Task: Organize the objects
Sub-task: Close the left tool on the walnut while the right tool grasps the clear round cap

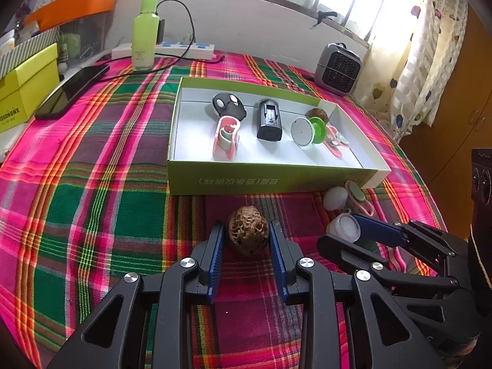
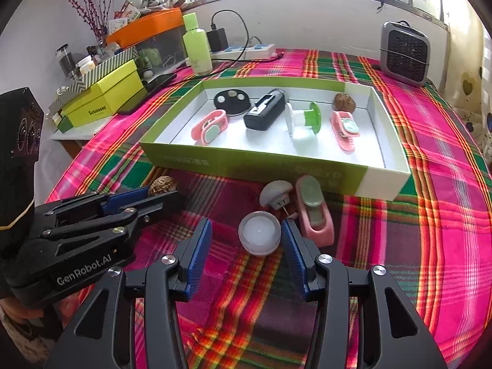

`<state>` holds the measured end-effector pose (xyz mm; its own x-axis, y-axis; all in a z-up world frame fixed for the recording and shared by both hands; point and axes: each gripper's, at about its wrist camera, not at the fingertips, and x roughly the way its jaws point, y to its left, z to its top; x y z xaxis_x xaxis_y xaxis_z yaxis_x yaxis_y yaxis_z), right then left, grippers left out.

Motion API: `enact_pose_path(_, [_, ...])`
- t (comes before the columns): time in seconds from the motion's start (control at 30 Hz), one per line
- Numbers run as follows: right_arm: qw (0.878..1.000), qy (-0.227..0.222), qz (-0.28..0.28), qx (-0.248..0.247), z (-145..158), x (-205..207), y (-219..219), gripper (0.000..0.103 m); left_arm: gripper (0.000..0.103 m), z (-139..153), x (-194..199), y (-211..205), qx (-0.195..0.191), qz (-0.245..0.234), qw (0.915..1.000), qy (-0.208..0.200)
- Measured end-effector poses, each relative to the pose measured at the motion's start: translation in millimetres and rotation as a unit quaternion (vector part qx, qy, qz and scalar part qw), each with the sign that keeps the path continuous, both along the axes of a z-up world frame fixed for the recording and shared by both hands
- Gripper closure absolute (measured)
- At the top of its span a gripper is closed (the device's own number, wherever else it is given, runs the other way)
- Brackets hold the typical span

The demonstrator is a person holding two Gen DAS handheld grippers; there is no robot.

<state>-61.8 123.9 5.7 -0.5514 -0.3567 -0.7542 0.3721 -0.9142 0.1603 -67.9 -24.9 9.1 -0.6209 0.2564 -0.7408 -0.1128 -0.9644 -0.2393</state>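
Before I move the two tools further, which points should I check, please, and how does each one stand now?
1. The walnut sits inside the left tool: ok.
2. Its pads touch the walnut on both sides: ok, it seems.
3. The white round jar sits inside the right tool: ok.
4. The right tool is closed on the jar: not ok, gap on one side.
5. Free floor in the green box: ok.

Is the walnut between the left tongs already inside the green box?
No. The walnut sits on the plaid tablecloth between the left tongs, in front of the green box, outside its near wall.
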Motion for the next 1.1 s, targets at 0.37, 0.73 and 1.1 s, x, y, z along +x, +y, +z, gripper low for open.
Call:
enact_pose_path(0.37, [1.000, -0.002, 0.003, 0.010, -2.9, -2.5, -4.4, 0.063, 0.076, 0.0, 0.5, -0.4, -0.003, -0.003, 1.0000, 0.000])
enact_pose_path(0.73, [1.000, -0.001, -0.003, 0.016, -3.3, -2.6, -2.7, 0.074, 0.076, -0.1, -1.8, 0.5, -0.013, -0.002, 0.9999, -0.001])
enact_pose_path(1.1, [1.000, -0.001, -0.003, 0.004, -2.0, -2.4, -0.5, 0.074, 0.076, 0.7, -2.3, 1.2, -0.020, 0.004, 0.9998, -0.002])
